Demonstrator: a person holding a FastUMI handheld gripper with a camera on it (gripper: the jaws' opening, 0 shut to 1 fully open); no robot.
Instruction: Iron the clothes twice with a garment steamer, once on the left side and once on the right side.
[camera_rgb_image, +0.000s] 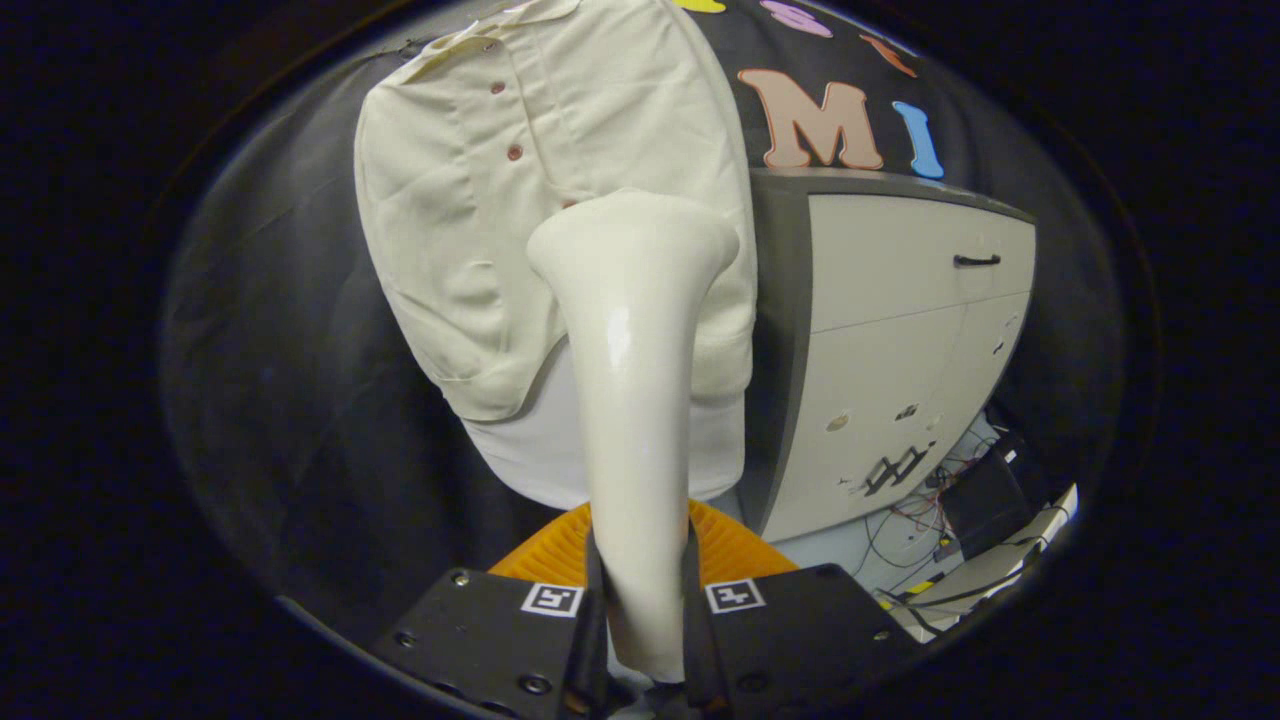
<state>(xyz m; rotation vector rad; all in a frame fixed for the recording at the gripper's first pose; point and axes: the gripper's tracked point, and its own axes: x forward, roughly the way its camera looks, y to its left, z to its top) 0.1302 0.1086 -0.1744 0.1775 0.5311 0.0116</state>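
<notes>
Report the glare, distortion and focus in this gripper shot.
Gripper view: a bright glare streak runs down the steamer, clamped in the gripper; fisheye bends the cabinet so its edges curve and lean; the shirt is evenly lit, its buttons and weave sharp; the wall cloth beside the shirt falls into dim shadow; the cables on the floor stay readable.

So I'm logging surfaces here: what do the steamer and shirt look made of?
The steamer, clamped between the jaws, looks like glossy cream plastic: a bright highlight runs down its handle. The shirt looks like matte woven fabric, maybe cotton; it creases softly.
</notes>
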